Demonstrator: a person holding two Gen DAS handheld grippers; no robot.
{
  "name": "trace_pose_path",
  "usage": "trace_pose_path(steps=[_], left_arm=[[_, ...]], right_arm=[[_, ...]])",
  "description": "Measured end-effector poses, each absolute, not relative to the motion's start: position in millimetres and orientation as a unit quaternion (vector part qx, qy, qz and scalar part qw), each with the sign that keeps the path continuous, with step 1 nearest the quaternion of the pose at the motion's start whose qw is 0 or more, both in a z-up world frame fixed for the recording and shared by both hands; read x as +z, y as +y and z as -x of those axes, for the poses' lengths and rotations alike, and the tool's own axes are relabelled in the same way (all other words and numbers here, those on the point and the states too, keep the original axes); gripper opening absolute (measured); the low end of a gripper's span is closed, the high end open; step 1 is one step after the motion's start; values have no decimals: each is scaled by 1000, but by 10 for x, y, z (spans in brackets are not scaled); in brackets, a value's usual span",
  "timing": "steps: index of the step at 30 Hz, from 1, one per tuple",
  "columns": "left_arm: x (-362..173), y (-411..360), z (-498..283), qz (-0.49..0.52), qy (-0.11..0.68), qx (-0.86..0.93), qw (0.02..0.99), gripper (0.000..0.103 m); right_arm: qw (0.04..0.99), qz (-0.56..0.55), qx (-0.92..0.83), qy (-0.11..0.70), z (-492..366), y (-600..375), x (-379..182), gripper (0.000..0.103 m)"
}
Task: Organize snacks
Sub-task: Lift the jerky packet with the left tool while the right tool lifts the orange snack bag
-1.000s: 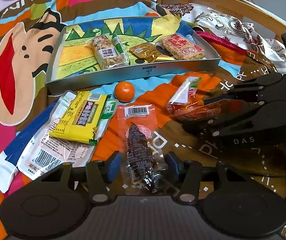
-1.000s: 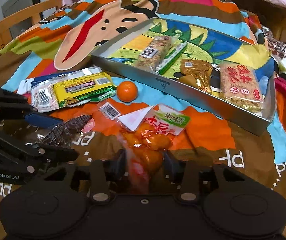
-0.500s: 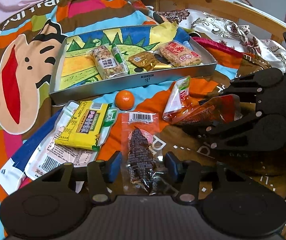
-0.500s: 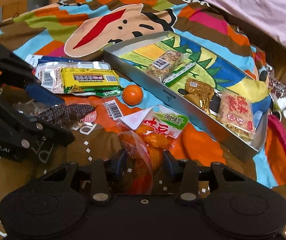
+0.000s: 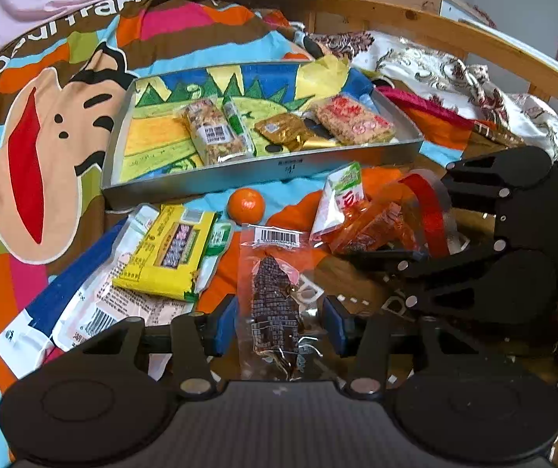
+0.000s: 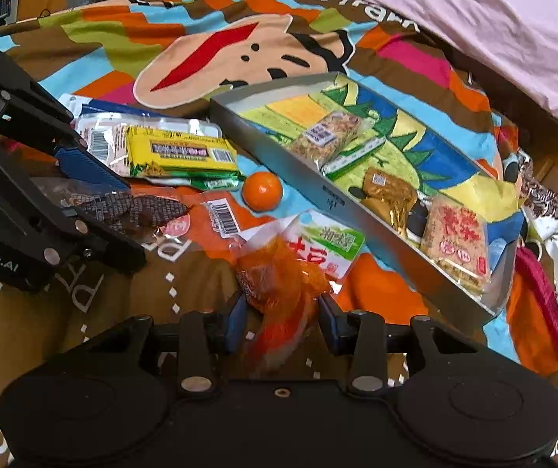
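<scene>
Progress, judged from the layout: four packs are already lying in the metal tray (image 5: 302, 163), bunched toward its right end, while its left end is showing bare liner.

You are still working through the rest on the bedspread (image 6: 95, 58): a tangerine (image 5: 246, 205) just beside the tray's near wall, a yellow pack (image 5: 169, 251) lying on a white-and-blue pack (image 5: 64, 312) toward the left edge.

Your left gripper (image 5: 277, 325) is straddling the dark jerky pack (image 5: 275, 304); I cannot tell whether the pads are pressing it. Your right gripper (image 6: 281, 318) is clenching the orange snack bag (image 6: 279, 273), its top end lifting off the cloth.

Surface is soft, creased cloth, so packs are likely sliding easily. A wooden bed rail (image 5: 474, 35) and a pink quilt (image 6: 474, 11) are bordering the far edge.
</scene>
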State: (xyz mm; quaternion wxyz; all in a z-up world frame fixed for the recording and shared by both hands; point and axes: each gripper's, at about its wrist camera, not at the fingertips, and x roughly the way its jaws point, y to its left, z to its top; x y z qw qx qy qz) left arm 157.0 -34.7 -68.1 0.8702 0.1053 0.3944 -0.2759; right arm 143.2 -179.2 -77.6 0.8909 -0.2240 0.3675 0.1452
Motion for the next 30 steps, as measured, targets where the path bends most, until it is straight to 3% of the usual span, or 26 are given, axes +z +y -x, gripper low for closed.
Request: trace_pose_path(steps=[5, 7, 8, 12, 16, 30], left_arm=[[-748, -358, -1590, -109, 409, -276, 863, 52], [-762, -351, -1612, -104, 414, -276, 861, 52], [-764, -349, -1626, -101, 416, -276, 861, 53], [-783, -364, -1675, -99, 417, -279, 859, 53], [-835, -361, -1733, -98, 417, -283, 858, 53], [-662, -305, -1657, -93, 381, -265, 881, 50]], right_arm=[[897, 175, 143, 381, -1482, -1873, -766, 48], [900, 142, 147, 384, -1506, -1918, -744, 62], [902, 127, 148, 385, -1512, -1937, -734, 64], [905, 91, 140, 390, -1590, -1996, -736, 63], [904, 71, 137, 399, -1654, -2030, -788, 55], [905, 242, 141, 322, -1418, -1738, -752, 53]])
